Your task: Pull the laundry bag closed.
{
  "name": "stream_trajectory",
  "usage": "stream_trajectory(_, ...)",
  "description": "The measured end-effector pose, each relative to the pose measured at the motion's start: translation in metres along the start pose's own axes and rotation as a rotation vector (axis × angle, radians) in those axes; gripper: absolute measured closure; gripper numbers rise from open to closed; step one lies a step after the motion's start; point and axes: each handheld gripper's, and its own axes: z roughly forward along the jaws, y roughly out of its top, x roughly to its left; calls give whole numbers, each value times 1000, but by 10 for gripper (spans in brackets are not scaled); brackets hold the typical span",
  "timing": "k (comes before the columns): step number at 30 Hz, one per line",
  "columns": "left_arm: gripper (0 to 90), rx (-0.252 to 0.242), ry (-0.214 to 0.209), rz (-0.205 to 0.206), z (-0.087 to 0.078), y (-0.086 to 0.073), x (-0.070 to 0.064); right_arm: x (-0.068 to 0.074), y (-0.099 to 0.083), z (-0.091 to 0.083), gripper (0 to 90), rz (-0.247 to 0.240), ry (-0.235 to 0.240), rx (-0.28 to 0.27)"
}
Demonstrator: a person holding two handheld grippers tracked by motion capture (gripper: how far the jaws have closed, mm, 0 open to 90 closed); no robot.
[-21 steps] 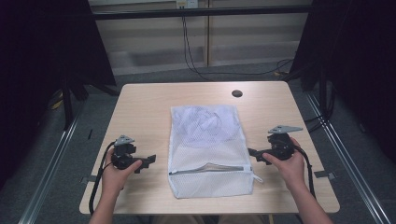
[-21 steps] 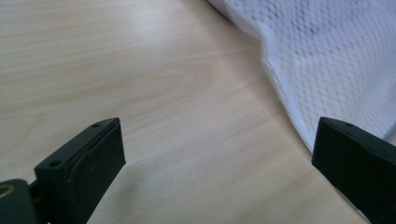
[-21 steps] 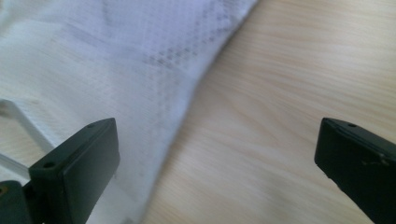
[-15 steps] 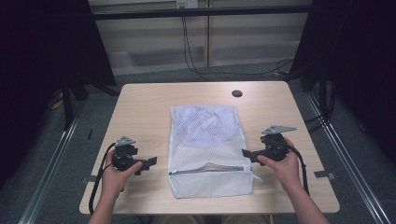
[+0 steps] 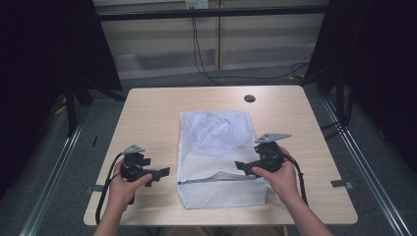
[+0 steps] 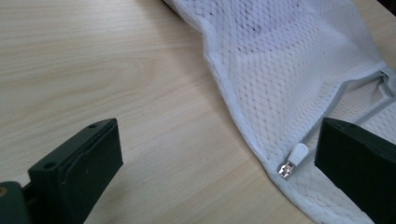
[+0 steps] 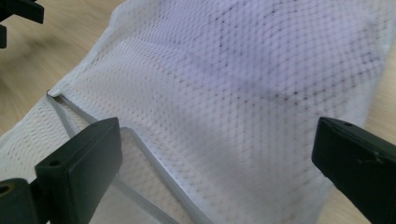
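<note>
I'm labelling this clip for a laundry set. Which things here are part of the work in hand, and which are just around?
Part of the work:
- white mesh bag, lilac fabric inside
- zipper pull at its corner
- left gripper, open beside the bag
- right gripper, open over the bag

Just around:
- table
- round dark hole in the tabletop
- cables on the floor behind

Setting: lab or recording studio, not a home.

- Table (image 5: 147, 105): plain pale wood-look top, rounded corners, a round cable hole (image 5: 249, 98) near the far edge.
- Curtains (image 5: 44, 73): black, hung at left and right of the table, closing the work area in.
- Bar (image 5: 211, 13): dark, horizontal, across the top of the high view.
- Cables (image 5: 196, 49): black, hanging from a wall socket (image 5: 195, 4) down the bare pale back wall to the floor.
- Floor (image 5: 74, 187): grey carpet.
- Rails (image 5: 49, 187): metal, running along the floor on both sides of the table.
</note>
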Motion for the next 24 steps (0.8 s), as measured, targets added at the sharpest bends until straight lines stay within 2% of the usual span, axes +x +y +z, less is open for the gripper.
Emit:
stream_trajectory(2,5,0,-8,4,0,1,-1,8,4,8,20,-3,17,11)
stream_trajectory(5,4,-16,-19,-6,-1,2,-3,13,6,12,25,-12,17,18)
stream_trajectory(12,4,-18,-25,-9,0,3,-6,29,16,24,38,-29,47,51)
stream_trajectory(15,4,-11,-30,3,1,4,-7,33,18,26,42,-33,51,53)
stream_trajectory(24,12,-16,-26,0,-3,4,-8,51,27,39,53,-51,93,58)
